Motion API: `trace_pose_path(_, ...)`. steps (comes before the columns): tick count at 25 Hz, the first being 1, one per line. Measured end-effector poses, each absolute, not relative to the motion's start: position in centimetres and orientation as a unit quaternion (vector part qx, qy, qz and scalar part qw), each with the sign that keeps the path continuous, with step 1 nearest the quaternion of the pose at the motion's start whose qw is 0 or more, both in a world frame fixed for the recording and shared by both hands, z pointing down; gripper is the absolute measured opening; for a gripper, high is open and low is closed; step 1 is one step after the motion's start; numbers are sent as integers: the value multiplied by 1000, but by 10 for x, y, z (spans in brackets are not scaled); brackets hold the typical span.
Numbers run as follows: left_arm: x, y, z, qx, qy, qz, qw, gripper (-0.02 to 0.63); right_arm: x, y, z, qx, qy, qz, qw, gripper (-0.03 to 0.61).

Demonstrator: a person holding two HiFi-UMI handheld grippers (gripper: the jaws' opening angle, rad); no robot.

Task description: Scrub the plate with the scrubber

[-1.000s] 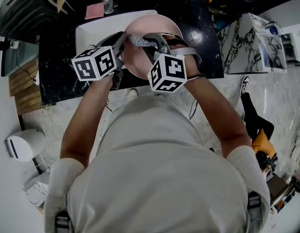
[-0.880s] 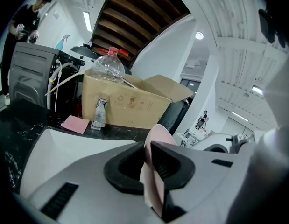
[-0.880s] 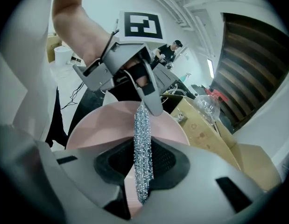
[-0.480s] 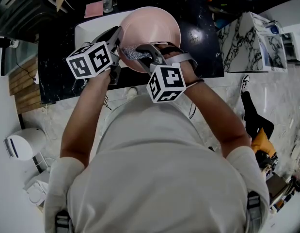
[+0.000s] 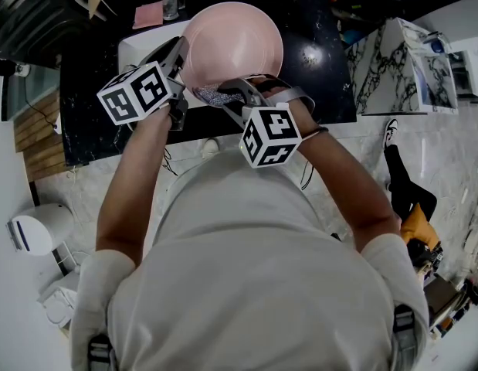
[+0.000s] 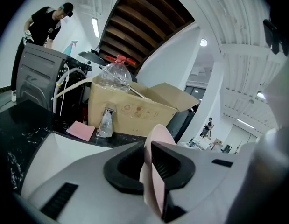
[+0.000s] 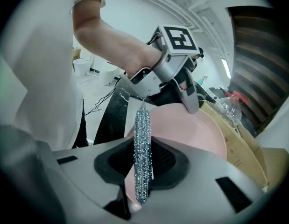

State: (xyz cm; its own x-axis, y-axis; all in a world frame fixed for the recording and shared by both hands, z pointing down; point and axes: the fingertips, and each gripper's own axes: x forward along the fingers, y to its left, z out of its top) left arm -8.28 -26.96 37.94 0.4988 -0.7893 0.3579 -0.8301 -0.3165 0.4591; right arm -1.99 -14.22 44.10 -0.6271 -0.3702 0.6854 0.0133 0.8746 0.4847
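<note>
Behind the plate (image 6: 159,133), cardboard box (image 6: 130,111) (bottle (image 6: 105,123) near)

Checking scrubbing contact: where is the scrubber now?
In the head view, the scrubber is clamped in the right gripper at the near rim of the pink plate, right of the left gripper gripping that plate.

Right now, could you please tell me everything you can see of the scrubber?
The scrubber is a thin, silvery, glittering mesh pad that looks flexible. The right gripper clamps it between its fingers, so in that gripper's view it stands upright and edge-on, reaching out past the fingertips. In the head view it sits at the near rim of the tilted pink plate, apparently pressed against it, though exact contact is hard to tell.
</note>
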Motion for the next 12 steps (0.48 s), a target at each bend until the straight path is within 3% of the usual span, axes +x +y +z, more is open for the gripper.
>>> trace_pose_path(12, -94, -268, 376, 806, -503, 21, 312, 49, 19, -146, 474, 93, -841, -241, 475, 77)
